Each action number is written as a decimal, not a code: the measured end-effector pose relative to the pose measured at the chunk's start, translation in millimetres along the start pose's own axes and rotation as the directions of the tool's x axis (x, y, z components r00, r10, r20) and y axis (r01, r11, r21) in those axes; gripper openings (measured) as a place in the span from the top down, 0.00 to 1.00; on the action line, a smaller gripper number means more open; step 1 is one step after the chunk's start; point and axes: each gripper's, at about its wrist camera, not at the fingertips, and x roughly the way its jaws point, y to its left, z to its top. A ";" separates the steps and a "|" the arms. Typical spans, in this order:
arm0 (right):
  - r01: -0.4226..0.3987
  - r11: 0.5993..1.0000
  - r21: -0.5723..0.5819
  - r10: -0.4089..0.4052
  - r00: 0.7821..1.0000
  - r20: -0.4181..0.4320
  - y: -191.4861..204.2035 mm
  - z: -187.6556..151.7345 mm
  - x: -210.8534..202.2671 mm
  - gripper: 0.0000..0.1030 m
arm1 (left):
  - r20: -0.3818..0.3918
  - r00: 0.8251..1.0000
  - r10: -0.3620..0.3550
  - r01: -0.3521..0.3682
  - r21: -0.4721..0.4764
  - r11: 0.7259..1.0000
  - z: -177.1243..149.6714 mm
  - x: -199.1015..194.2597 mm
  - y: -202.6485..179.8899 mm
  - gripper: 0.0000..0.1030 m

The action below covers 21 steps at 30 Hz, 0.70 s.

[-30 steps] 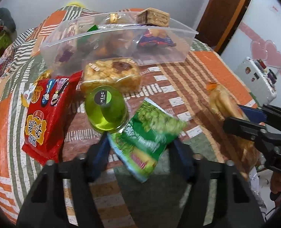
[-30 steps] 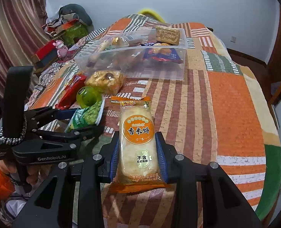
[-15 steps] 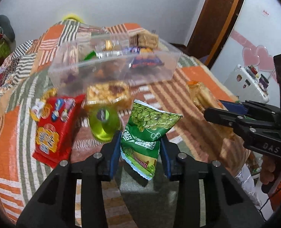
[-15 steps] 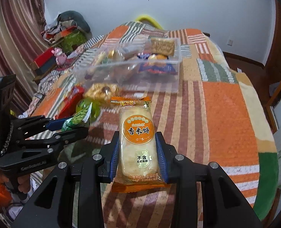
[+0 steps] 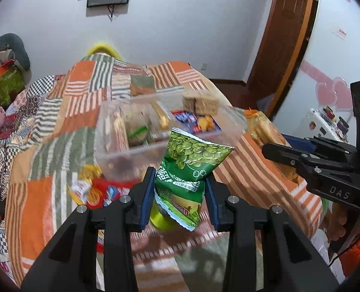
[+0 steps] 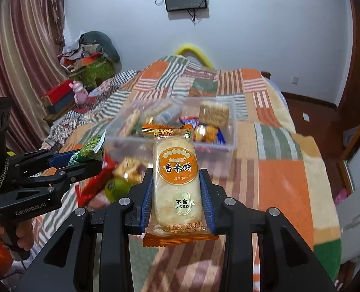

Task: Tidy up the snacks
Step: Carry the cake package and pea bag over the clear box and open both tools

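My left gripper (image 5: 180, 182) is shut on a green pea snack bag (image 5: 189, 168) and holds it above the bed, in front of the clear plastic box (image 5: 121, 150). My right gripper (image 6: 176, 187) is shut on an orange rice cracker pack (image 6: 176, 180), also lifted, facing the same box (image 6: 231, 143). The box holds several snacks. From the right wrist view the left gripper (image 6: 87, 158) with the green bag (image 6: 90, 149) is at left. From the left wrist view the right gripper (image 5: 277, 150) is at right.
On the patchwork quilt (image 6: 277, 170) lie a red snack bag (image 5: 107, 189), a green jelly cup (image 6: 115, 188) and a yellow snack pack (image 6: 128, 168), all left of the box front. A wooden door (image 5: 284, 36) and white cabinet (image 5: 325, 124) stand at right.
My left gripper closed on the green bag and lifted it off the quilt. Both grippers rose and tilted up, so the box now sits lower and farther in view.
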 end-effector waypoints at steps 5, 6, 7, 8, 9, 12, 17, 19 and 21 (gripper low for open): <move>0.001 1.000 -0.004 -0.001 0.999 0.033 0.8 19.8 7.7 0.68 | 0.037 0.999 0.017 -0.017 -0.008 1.000 20.3 3.3 9.6 0.63; 0.001 1.000 -0.004 -0.001 0.999 0.038 0.7 23.6 9.1 0.68 | 0.043 0.999 0.021 -0.021 -0.010 1.000 25.5 5.2 12.2 0.63; 0.001 1.000 -0.004 -0.001 0.999 0.044 0.1 28.0 11.5 0.68 | 0.047 0.999 0.024 -0.024 -0.010 1.000 28.7 7.2 13.5 0.63; 0.002 1.000 -0.005 -0.002 0.999 0.049 -0.1 30.9 13.2 0.68 | 0.050 0.998 0.027 -0.027 -0.009 1.000 31.2 8.8 14.7 0.63; 0.003 1.000 -0.004 -0.003 0.999 0.053 -0.7 35.0 16.3 0.68 | 0.054 0.998 0.034 -0.033 -0.010 0.999 35.7 11.8 17.1 0.63; 0.005 1.000 0.000 -0.005 0.998 0.058 -3.0 42.8 24.4 0.68 | 0.058 0.997 0.044 -0.042 -0.020 0.999 44.5 20.5 23.8 0.63; 0.013 1.000 0.003 -0.013 0.999 0.051 -4.9 53.7 44.3 0.68 | 0.047 0.997 0.059 -0.058 -0.029 0.998 53.9 38.7 34.9 0.63; 0.011 1.000 0.005 -0.011 0.999 0.045 -5.5 57.5 52.9 0.68 | 0.042 0.997 0.064 -0.063 -0.033 0.997 56.3 47.5 39.1 0.63; 0.012 1.000 0.006 -0.012 0.999 0.037 -6.2 60.6 62.0 0.68 | 0.036 0.997 0.069 -0.068 -0.038 0.997 58.3 54.6 42.2 0.63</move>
